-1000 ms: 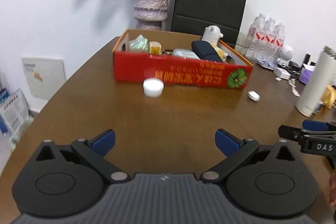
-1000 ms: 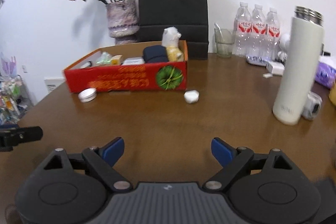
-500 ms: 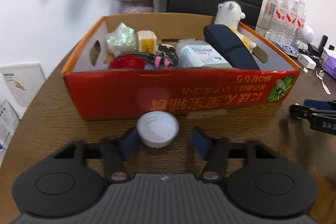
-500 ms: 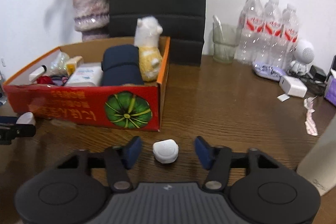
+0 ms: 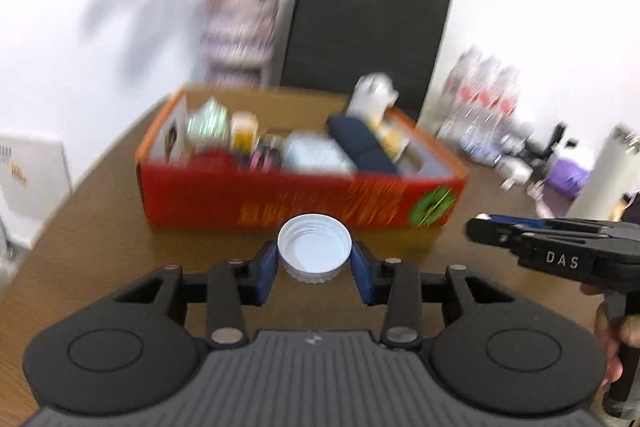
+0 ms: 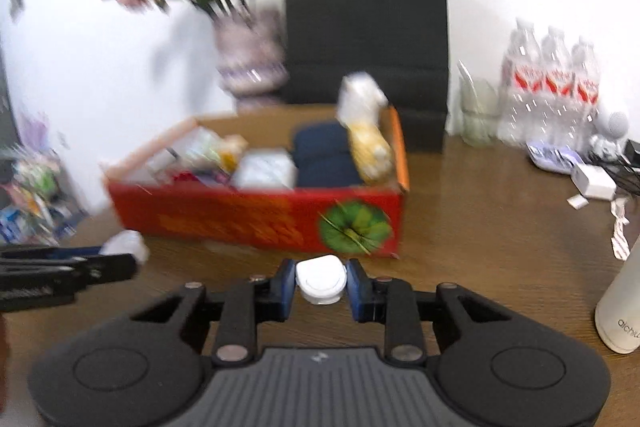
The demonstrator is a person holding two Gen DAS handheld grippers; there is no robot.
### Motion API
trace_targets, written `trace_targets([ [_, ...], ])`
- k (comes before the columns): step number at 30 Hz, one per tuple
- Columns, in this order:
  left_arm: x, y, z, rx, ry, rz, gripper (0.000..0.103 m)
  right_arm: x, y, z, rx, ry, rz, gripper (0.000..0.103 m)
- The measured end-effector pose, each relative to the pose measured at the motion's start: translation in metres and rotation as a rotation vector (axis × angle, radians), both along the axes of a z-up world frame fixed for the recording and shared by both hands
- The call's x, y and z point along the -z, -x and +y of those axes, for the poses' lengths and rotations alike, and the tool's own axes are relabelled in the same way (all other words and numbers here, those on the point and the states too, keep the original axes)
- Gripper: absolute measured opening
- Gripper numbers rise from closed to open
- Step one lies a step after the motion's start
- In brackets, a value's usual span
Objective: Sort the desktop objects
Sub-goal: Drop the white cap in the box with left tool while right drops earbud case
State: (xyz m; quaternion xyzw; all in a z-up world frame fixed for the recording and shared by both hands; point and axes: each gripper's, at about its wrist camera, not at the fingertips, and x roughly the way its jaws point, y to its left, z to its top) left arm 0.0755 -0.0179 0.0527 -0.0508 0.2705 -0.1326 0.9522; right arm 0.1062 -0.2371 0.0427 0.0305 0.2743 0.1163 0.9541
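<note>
Two claws, each clenched on something: my left claw (image 5: 315, 265) grips a white screw cap (image 5: 315, 253), open side up, and my right claw (image 6: 321, 285) pinches a small white case (image 6: 321, 279), both just near of the red box (image 5: 300, 195) on the brown surface (image 6: 480, 227).

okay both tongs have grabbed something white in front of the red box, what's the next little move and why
Probably carry both forward over the red box and release. The left tongs grip the white cap, the right tongs a small white case, both just short of the box's front wall.
</note>
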Motion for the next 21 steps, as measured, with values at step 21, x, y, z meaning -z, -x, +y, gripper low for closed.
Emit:
trace_targets([
  [21, 0.006, -0.198, -0.013, 0.157, -0.189, 0.378, 0.041, -0.016, -0.191, 0.031, -0.104, 0.116, 0.430, 0.026],
])
